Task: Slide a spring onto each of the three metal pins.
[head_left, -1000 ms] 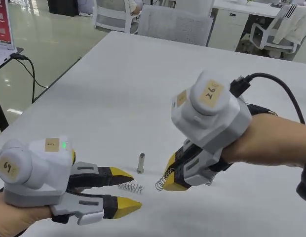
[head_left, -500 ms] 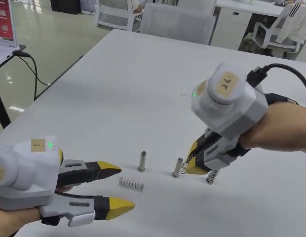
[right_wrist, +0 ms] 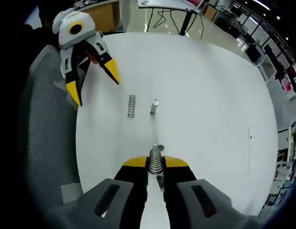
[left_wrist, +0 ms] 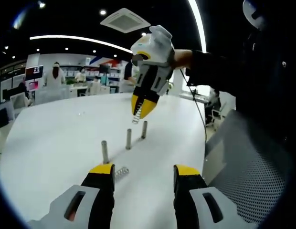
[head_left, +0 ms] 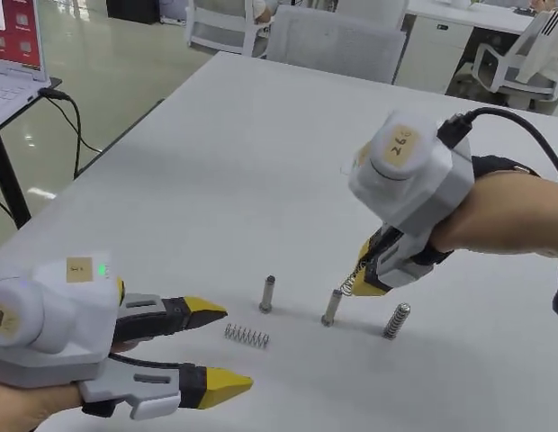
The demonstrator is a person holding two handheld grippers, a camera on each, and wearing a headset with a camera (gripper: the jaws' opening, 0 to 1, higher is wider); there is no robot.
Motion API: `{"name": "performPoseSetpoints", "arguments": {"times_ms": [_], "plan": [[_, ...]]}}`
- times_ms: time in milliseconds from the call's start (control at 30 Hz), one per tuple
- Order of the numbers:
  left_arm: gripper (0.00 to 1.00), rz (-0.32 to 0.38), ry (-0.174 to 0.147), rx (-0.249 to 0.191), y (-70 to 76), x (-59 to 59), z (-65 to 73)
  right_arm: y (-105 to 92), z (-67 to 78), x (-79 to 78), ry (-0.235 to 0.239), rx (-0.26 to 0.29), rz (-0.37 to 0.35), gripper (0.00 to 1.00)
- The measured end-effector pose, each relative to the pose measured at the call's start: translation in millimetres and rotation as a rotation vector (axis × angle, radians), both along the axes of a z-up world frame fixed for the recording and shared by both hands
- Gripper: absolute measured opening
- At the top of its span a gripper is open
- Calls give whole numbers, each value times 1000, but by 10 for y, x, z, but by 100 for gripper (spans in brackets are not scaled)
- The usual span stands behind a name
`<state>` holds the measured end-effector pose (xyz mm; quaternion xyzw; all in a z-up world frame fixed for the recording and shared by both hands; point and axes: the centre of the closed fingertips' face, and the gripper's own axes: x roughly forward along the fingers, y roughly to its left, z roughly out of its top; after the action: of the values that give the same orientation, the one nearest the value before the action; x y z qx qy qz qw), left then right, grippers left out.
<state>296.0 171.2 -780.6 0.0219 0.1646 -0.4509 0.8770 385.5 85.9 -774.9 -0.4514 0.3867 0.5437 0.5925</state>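
You are gripping the held spring [head_left: 353, 280] between the closed jaws of your right gripper [head_left: 366, 285], and its free lower end is hanging just above and slightly to the right of the middle pin [head_left: 332, 307], as the head view shows it. That pin is standing upright on the table [head_left: 261, 162], while the spring's long axis is leaning, so the coming move seems to be asking you to bring the coil upright and centre it over the pin's top. In the right gripper view the coil is sitting between the yellow tips, with the pin's top just at its end. The sleeved pin [head_left: 397, 320] is already wearing its spring, and the outer bare pin [head_left: 267, 294] is standing just beyond the loose spring [head_left: 247, 337], which is lying flat on the table. Your left gripper [head_left: 224, 347] is hovering with its jaws spread apart and holding nothing, its tips pointing at that loose spring, so it is the nearer one for it. A sticker [head_left: 398, 144] on the right gripper is reading "26", and one on the left is reading "69"
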Motion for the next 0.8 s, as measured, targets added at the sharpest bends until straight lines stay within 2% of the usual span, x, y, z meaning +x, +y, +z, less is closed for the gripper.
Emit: {"name": "performPoseSetpoints", "arguments": {"times_ms": [200, 800], "plan": [[44, 4, -2, -5, -11, -1, 10, 25, -54, 43, -3, -17, 7, 8], [43, 2, 6, -7, -32, -22, -8, 50, -213, 123, 30, -44, -2, 8]]}}
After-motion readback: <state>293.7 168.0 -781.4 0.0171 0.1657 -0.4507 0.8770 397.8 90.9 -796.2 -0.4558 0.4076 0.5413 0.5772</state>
